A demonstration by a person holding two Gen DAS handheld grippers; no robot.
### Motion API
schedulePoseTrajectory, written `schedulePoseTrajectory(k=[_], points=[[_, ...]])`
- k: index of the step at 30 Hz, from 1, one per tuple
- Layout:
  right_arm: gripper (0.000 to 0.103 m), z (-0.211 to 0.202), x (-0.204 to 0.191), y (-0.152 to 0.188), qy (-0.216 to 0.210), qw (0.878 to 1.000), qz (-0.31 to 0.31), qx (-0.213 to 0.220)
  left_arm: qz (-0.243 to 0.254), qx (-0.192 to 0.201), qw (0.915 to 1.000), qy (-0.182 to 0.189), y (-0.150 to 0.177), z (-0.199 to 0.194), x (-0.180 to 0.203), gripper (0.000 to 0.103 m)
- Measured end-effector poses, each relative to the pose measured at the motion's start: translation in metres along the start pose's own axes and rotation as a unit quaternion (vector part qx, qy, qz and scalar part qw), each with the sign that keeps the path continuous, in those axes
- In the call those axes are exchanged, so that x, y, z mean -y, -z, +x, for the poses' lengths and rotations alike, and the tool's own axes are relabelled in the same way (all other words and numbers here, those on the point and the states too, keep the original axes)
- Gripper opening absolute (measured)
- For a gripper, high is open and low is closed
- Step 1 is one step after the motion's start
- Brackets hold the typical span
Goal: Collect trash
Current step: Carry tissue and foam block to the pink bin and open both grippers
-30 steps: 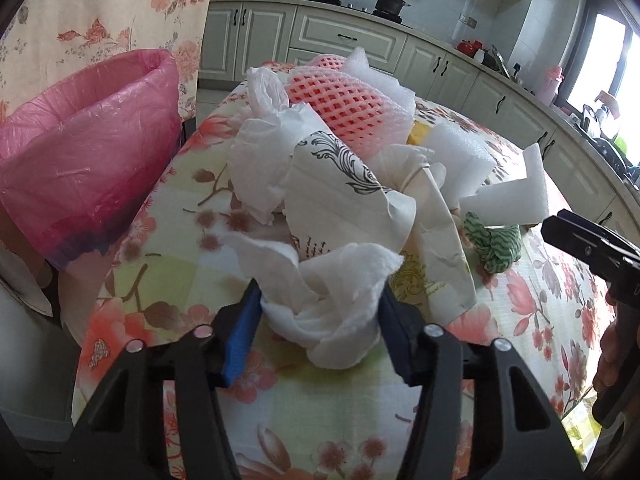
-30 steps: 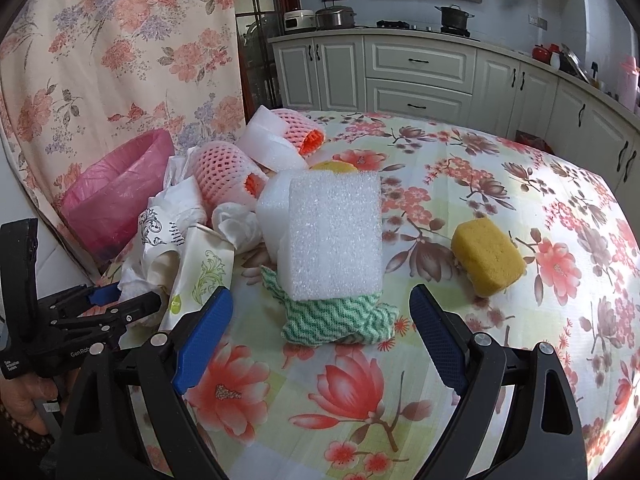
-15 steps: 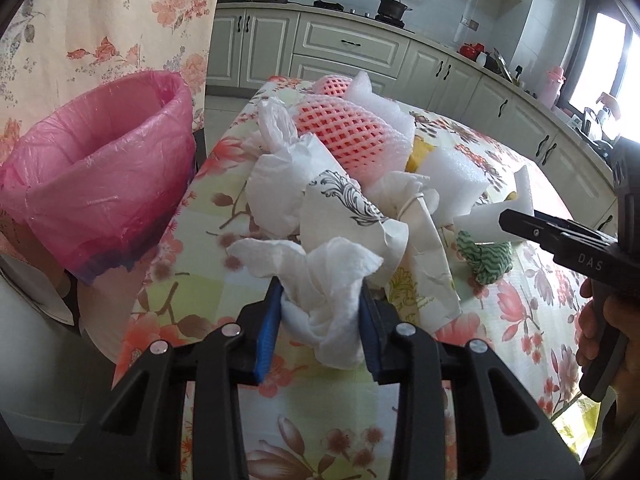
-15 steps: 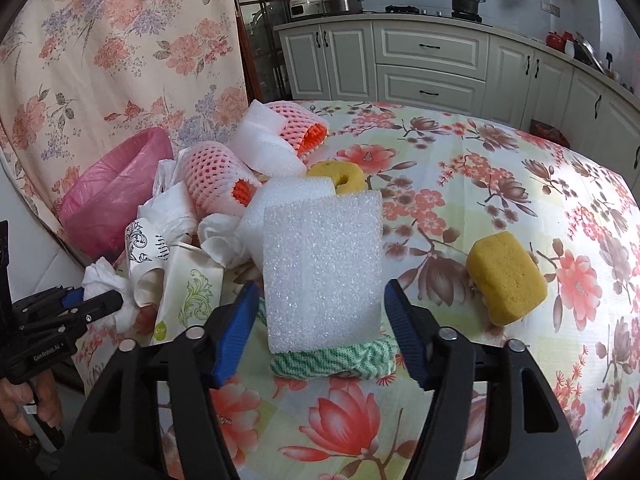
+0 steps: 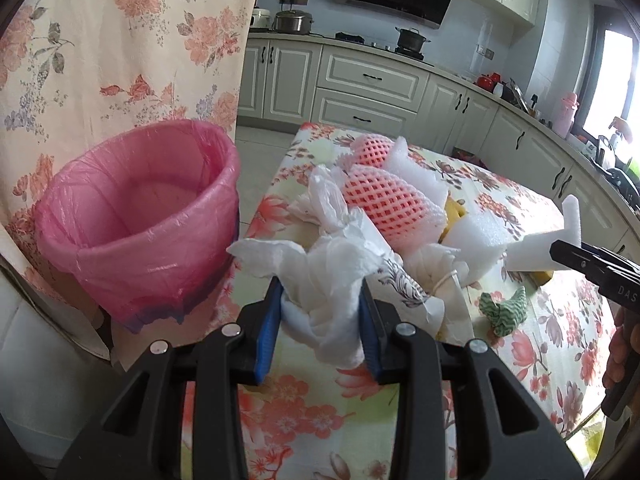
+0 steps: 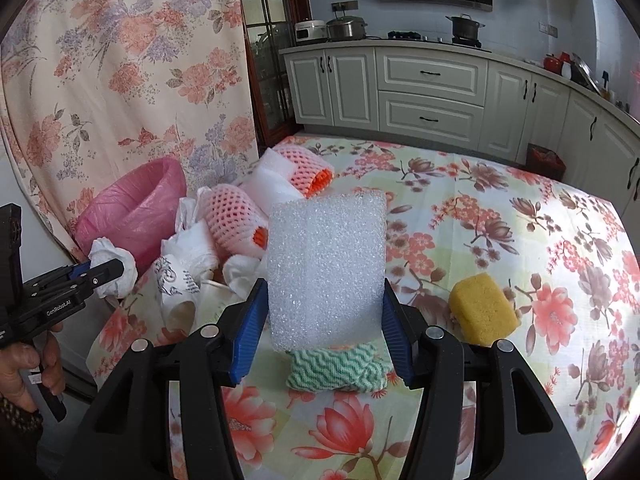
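Note:
My left gripper (image 5: 320,320) is shut on a crumpled white paper towel (image 5: 324,284) and holds it above the table's left edge; it also shows in the right wrist view (image 6: 114,266). The pink-lined bin (image 5: 140,216) stands just left of it, off the table. My right gripper (image 6: 322,332) is shut on a white foam sheet (image 6: 326,264), held upright above a green-and-white cloth (image 6: 336,368). In the left wrist view the foam (image 5: 536,248) sticks out of the right gripper.
A pile of trash lies on the floral tablecloth (image 6: 500,220): pink foam fruit nets (image 5: 390,196), white plastic bags (image 6: 188,240), a printed paper cup (image 6: 176,284). A yellow sponge (image 6: 482,308) lies to the right. Kitchen cabinets (image 6: 432,92) stand behind.
Both grippers have closed, the left on the paper towel, the right on the foam sheet. Both have lifted their loads, and the left has moved toward the bin.

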State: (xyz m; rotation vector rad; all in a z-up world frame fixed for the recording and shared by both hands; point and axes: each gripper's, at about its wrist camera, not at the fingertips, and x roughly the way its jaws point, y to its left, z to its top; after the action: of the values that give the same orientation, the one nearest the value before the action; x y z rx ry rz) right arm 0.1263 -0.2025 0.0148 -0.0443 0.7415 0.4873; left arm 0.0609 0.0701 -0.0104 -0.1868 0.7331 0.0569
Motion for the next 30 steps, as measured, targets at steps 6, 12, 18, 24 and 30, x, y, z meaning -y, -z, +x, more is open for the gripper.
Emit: schedulePoseTrajectory(k=[6,12,18,24,30], points=[[0.052,-0.002,-0.019,-0.032,-0.02,0.999,-0.015,0.023,-0.009,0.038,0.999,-0.022,-0.025,-0.02,-0.023,0.035],[0.052,0.014,-0.046,-0.06,-0.048,0.998,-0.034,0.028,-0.025,0.065,0.9961,-0.053,-0.045,-0.029,-0.054,0.035],[0.052,0.039,-0.095,-0.09,-0.084,0.994,-0.066,0.032,-0.045,0.085,0.9919,-0.084,-0.061,-0.038,-0.09,0.035],[0.052,0.068,-0.15,-0.113,-0.125,0.987,-0.093,0.029,-0.055,0.091,0.9894,-0.099,-0.073,-0.039,-0.117,0.035],[0.053,0.102,-0.2,-0.126,-0.154,0.981,-0.119,0.012,-0.068,0.089,0.9874,-0.112,-0.076,-0.039,-0.141,0.036]])
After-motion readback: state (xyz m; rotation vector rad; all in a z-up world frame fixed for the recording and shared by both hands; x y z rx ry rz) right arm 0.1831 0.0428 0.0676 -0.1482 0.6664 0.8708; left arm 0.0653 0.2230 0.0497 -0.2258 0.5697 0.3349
